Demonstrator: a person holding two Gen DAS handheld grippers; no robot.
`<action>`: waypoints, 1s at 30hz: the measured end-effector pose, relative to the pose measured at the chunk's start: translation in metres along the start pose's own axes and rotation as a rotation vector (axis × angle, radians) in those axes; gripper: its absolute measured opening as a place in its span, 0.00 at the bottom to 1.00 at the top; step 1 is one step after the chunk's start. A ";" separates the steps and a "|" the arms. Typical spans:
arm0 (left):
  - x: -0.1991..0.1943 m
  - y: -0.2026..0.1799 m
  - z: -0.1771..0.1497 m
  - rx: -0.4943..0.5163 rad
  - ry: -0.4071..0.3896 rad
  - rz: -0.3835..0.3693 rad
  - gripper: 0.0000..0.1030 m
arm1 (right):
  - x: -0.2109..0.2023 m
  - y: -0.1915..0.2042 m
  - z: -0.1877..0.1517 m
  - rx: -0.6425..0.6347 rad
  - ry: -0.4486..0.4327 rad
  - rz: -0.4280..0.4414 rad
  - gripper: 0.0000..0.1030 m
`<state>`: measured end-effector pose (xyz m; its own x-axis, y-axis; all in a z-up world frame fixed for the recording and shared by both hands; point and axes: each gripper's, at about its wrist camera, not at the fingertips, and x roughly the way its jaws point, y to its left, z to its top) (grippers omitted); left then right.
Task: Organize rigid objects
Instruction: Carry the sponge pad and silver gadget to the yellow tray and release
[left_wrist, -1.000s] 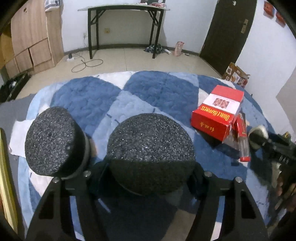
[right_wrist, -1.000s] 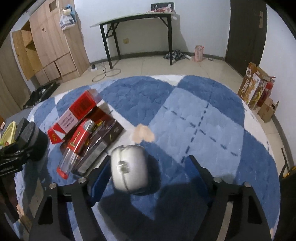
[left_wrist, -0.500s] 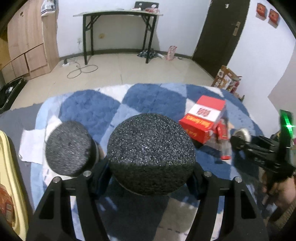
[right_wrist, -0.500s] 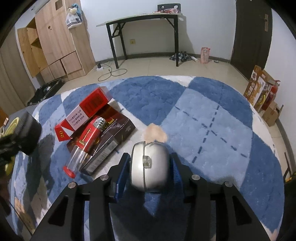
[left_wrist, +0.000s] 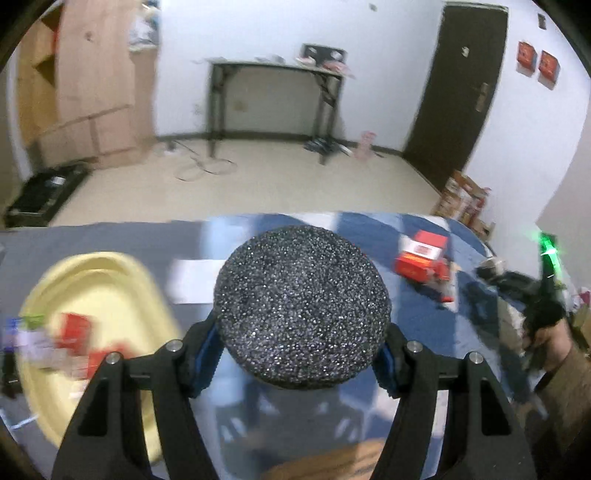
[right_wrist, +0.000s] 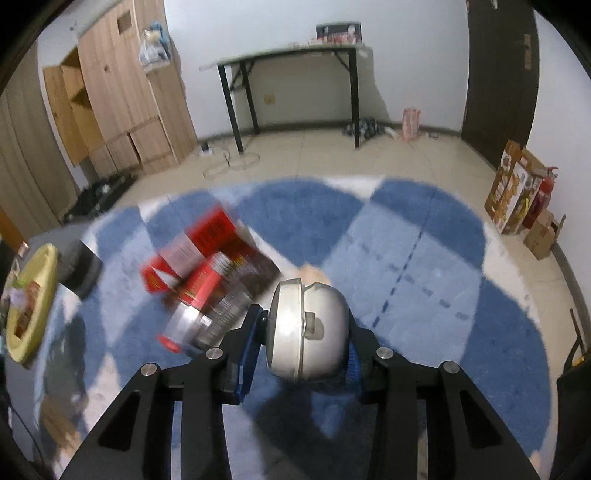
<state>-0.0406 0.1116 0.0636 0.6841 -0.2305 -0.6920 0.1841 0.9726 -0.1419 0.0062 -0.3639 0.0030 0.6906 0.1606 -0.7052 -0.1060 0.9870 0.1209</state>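
My left gripper (left_wrist: 299, 343) is shut on a black speckled foam cylinder (left_wrist: 301, 295), held above the rug's left side. A yellow tray (left_wrist: 96, 269) with blurred red packets lies just left of it. My right gripper (right_wrist: 306, 343) has a silver round metal piece (right_wrist: 303, 325) between its blue pads; its jaws are closing and press on it, just off the blue checked rug (right_wrist: 424, 258). A pile of red boxes and a clear tube (right_wrist: 210, 269) lies left of it. In the left wrist view the right gripper (left_wrist: 517, 284) shows at the far right, in a person's hand.
In the right wrist view the yellow tray (right_wrist: 33, 295) sits at the left edge with a dark cylinder (right_wrist: 79, 267) beside it. Cardboard boxes (right_wrist: 513, 192) stand by the right wall. A black table (right_wrist: 288, 74), wooden cabinets (right_wrist: 122, 96) and a dark door are behind.
My left gripper rose and swung left with the foam cylinder; the yellow tray came into view and the second foam cylinder left it. My right gripper closed on the silver piece and lifted it slightly.
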 end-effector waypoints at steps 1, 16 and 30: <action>-0.017 0.017 -0.003 0.001 -0.014 0.030 0.67 | -0.010 0.004 0.003 -0.010 -0.016 0.012 0.38; -0.020 0.195 -0.089 -0.240 0.125 0.231 0.67 | -0.011 0.343 0.035 -0.471 0.050 0.471 0.38; 0.024 0.240 -0.109 -0.261 0.145 0.206 0.67 | 0.154 0.537 0.026 -0.802 0.270 0.378 0.38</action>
<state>-0.0575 0.3426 -0.0641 0.5778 -0.0406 -0.8152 -0.1462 0.9775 -0.1523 0.0737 0.1905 -0.0227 0.3296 0.3703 -0.8685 -0.8232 0.5632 -0.0722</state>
